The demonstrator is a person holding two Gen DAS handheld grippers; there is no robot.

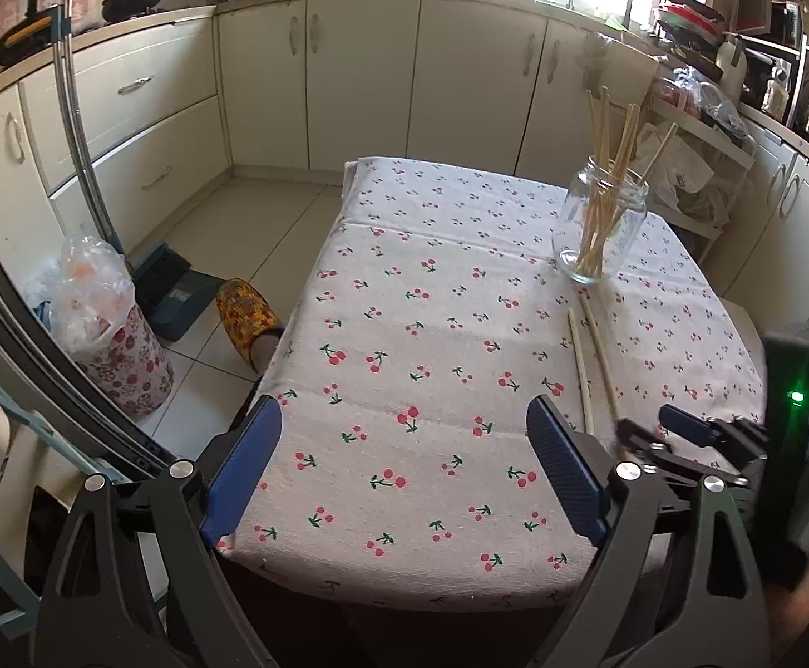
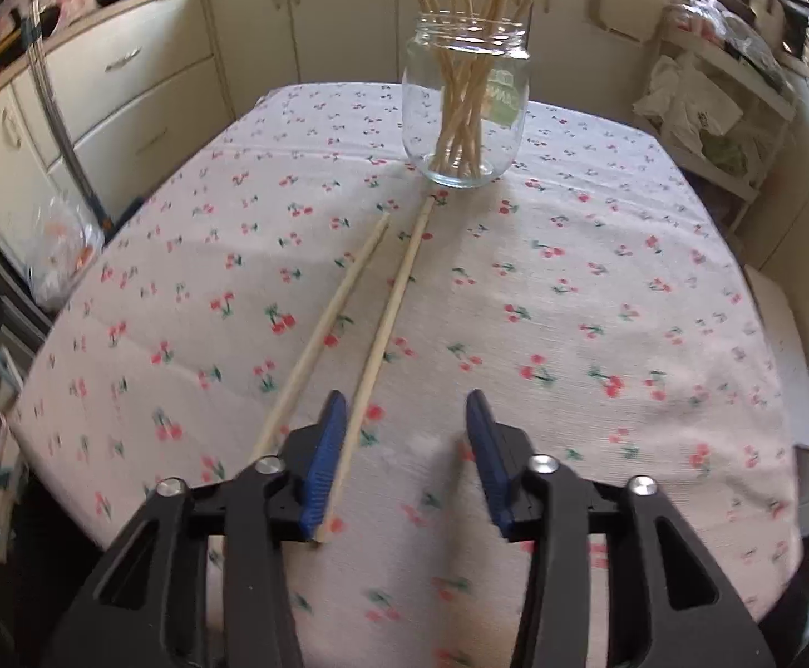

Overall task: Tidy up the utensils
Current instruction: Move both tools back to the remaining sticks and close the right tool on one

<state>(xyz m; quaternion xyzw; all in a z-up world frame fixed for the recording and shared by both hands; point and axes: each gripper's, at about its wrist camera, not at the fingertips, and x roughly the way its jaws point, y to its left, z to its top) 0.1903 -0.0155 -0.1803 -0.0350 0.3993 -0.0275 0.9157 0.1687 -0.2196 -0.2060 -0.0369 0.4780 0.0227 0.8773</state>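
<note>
A clear glass jar (image 2: 464,106) holding several wooden chopsticks stands upright at the far middle of the cherry-print tablecloth (image 2: 599,306). Two loose chopsticks lie on the cloth in front of it: a left one (image 2: 326,328) and a right one (image 2: 390,317). My right gripper (image 2: 407,462) is open low over the cloth; the near end of the right chopstick lies just inside its left finger. In the left wrist view the jar (image 1: 599,222) is at the far right, the two loose chopsticks (image 1: 591,356) lie beyond my right gripper (image 1: 666,434). My left gripper (image 1: 404,467) is open and empty above the near table edge.
Cream kitchen cabinets (image 1: 360,72) wrap the room. Left of the table on the tiled floor are a floral bin with a plastic bag (image 1: 109,328), a dustpan (image 1: 176,289) and a slippered foot (image 1: 248,323). A cluttered shelf rack (image 2: 710,111) stands to the right.
</note>
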